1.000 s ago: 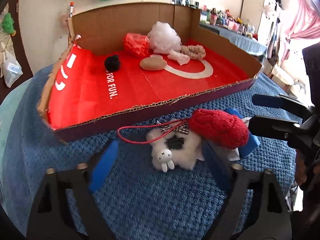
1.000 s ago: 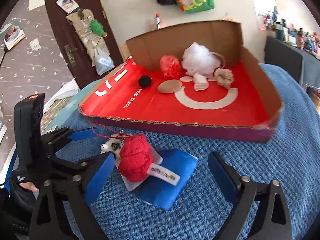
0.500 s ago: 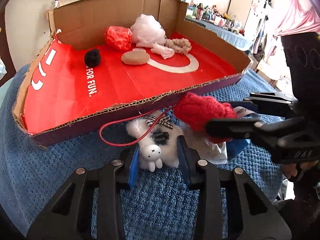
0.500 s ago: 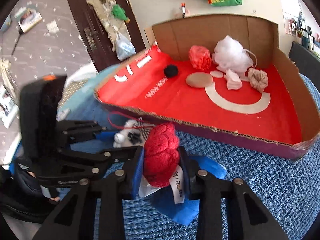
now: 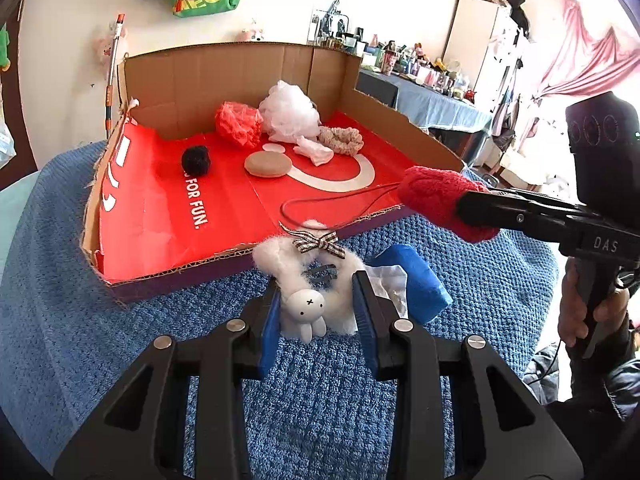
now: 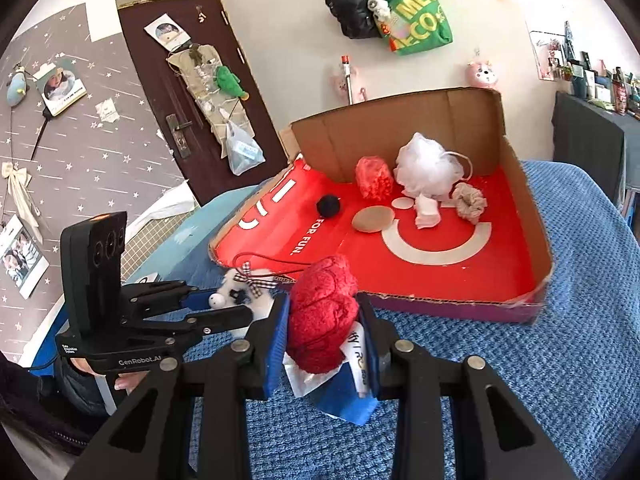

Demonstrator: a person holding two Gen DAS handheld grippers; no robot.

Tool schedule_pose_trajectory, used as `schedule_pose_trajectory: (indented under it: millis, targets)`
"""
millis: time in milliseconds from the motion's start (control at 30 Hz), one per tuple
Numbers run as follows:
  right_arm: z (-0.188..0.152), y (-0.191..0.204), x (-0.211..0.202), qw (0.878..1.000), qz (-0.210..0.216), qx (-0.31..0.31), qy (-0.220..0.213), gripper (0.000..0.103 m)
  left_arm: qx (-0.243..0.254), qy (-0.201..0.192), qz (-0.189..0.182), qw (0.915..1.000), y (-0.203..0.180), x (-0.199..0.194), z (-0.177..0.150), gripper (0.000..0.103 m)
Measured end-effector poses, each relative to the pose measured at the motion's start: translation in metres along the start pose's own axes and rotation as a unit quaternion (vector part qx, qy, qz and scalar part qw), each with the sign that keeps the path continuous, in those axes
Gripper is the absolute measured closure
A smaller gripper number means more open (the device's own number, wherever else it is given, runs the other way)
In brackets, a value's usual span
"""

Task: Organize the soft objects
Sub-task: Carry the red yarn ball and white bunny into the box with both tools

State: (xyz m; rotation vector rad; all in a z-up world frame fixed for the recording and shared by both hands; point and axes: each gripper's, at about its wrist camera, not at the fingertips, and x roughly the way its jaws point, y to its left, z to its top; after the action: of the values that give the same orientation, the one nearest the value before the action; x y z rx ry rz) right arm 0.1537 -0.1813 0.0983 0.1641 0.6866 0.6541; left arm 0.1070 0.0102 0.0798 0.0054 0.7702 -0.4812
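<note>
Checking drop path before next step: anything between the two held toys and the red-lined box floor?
Only the box's low cardboard front wall. The white fluffy bunny charm in the left gripper sits just before it; the red knitted ball in the right gripper is at rim height. Floor beyond looks bare.

Room clutter behind the blue knitted blanket [image 6: 560, 340]

A green tote bag [image 6: 420, 20] hangs on the cream wall beside a black bag [image 6: 352, 8]. A dark brown door [image 6: 188, 92] carries a hanging organiser and a green plush [image 6: 228, 82]. Photos dot the star-patterned grey wall [image 6: 80, 140]. Pink curtains [image 5: 580, 68] hang near a cluttered side table [image 5: 424, 96].
</note>
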Motion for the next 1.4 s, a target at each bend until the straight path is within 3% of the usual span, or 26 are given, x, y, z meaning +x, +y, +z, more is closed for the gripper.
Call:
schedule_pose_trajectory:
  millis: [333, 533, 600, 867, 1067, 1400]
  targets:
    - [0.005, -0.011, -0.006, 1.0, -0.017, 0.016, -0.016, 0.068, -0.004, -0.013, 0.001, 0.9999, 0.0, -0.014, 0.001, 0.072]
    - [0.027, -0.033, -0.001, 0.996, -0.075, 0.029, -0.029, 0.068, -0.013, -0.029, 0.01, 0.9995, 0.011, -0.016, 0.018, 0.072]
    - [0.035, -0.042, 0.009, 0.993, -0.109, 0.027, -0.023, 0.068, -0.018, -0.029, 0.014, 0.9993, 0.017, -0.012, 0.025, 0.072]
    - [0.049, -0.068, 0.053, 0.986, -0.161, 0.031, 0.025, 0.068, -0.054, 0.005, 0.016, 0.9984, 0.048, 0.029, 0.053, 0.072]
    - [0.051, -0.068, 0.071, 0.981, -0.187, 0.007, 0.05, 0.068, -0.073, 0.043, 0.02, 0.9962, 0.063, 0.063, 0.057, 0.072]
    - [0.046, -0.061, 0.102, 0.96, -0.253, -0.06, 0.104, 0.068, -0.073, 0.071, 0.041, 0.994, 0.073, 0.089, 0.06, 0.072]
